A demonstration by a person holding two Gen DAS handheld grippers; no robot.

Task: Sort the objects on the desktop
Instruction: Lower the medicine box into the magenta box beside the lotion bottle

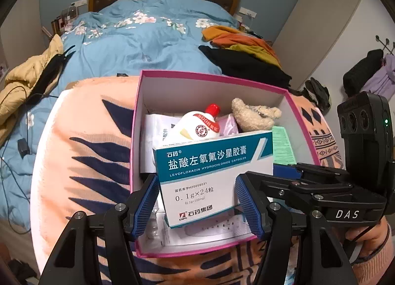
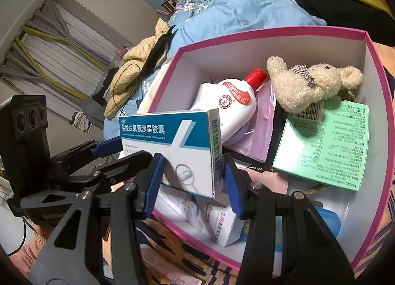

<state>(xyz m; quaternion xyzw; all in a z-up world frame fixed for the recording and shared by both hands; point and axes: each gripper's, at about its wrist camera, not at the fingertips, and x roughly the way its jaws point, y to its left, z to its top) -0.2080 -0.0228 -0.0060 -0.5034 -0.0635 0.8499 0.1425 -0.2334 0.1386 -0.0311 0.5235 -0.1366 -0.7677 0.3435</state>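
medicine carton (image 1: 212, 173) upright over the pink-rimmed box (image 1: 135, 122), both grippers at it

left gripper (image 1: 197, 207) spread wide around the carton's lower half, blue pads (image 1: 148, 206) either side with gaps showing; right gripper (image 2: 192, 181) also parted around its barcode end, and whether either pad presses it i cannot tell. behind it inside the box lie a white bottle with a red cap (image 1: 197, 128), a cream plush toy (image 1: 254, 115) and a green leaflet (image 2: 325, 146). beyond, a blue floral duvet (image 1: 138, 35).

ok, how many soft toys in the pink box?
1. A cream plush toy lies at the far right corner of the pink box, partly on the green box. More could be buried underneath.
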